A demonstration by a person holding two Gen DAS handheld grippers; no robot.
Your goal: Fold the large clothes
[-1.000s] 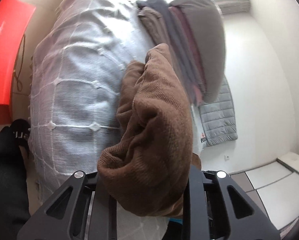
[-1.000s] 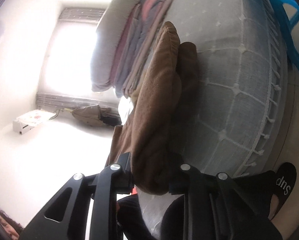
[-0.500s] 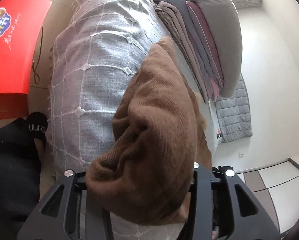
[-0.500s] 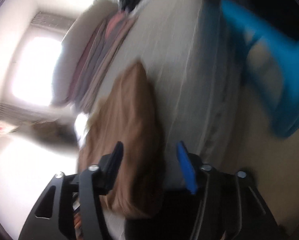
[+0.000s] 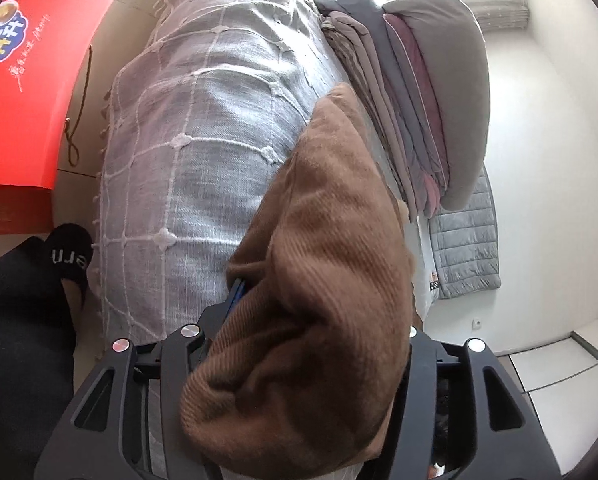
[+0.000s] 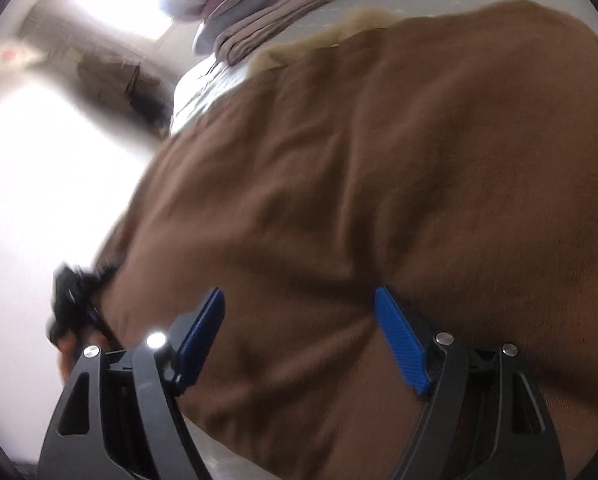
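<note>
A folded brown sweater (image 5: 323,320) lies on a bed covered by a grey checked bedspread (image 5: 203,152), near the bed's edge and just beside a stack of folded clothes (image 5: 415,92) in greys and dusty pinks. Seen from the left wrist, the sweater's bulky near end sits between the fingers of the left gripper (image 5: 311,344), whose jaws are opening; the knit fills the gap and hides the right pad, so whether the pads press on it cannot be told. From the right wrist, in a blurred view, the right gripper (image 6: 299,332) hangs over the sweater's broad side with its 2 blue pads (image 6: 399,340) set wide and opening further, nothing pinched between them. A person's hand (image 6: 75,320) on the other black tool shows at the sweater's left edge. Beyond the bed, a red box (image 5: 23,92) stands at the left, a black-socked foot (image 5: 69,256) rests on the floor below it, and a grey quilted jacket (image 5: 465,240) lies on the pale floor at the right.
</note>
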